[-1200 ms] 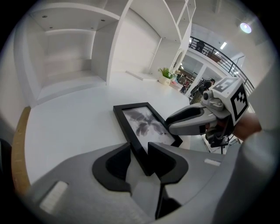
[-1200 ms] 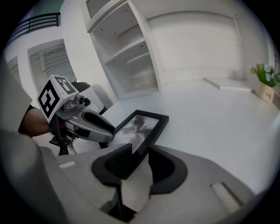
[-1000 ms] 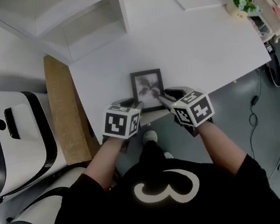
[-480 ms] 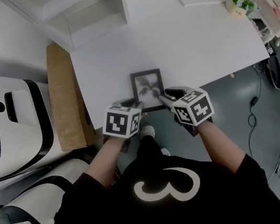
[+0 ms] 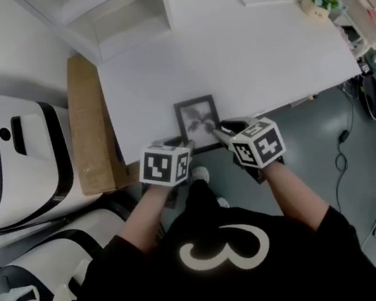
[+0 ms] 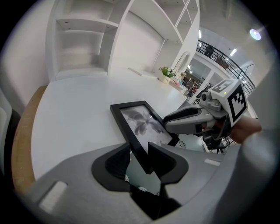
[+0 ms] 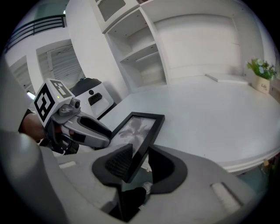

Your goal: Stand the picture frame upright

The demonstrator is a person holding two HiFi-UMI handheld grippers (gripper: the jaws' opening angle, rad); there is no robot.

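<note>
Lying face-up at the near edge of the tabletop [image 5: 250, 50], long axis pointing away from the person, the picture frame [image 5: 198, 119] has both near corners clamped: the left gripper [image 6: 139, 154] fingers hold one, and the right gripper [image 7: 139, 152] fingers, which have just been closing, hold the other.

My left gripper [image 6: 139, 151] angles down toward one o'clock, its jaws pressed on the seven o'clock corner of the picture frame [image 5: 198, 119]. My right gripper [image 7: 140, 153] angles down toward eleven o'clock. Its jaws have just been closing and pinch the frame's five o'clock corner. My left forearm [image 5: 145, 214] and right forearm [image 5: 290, 186] run back bare toward six o'clock.
</note>
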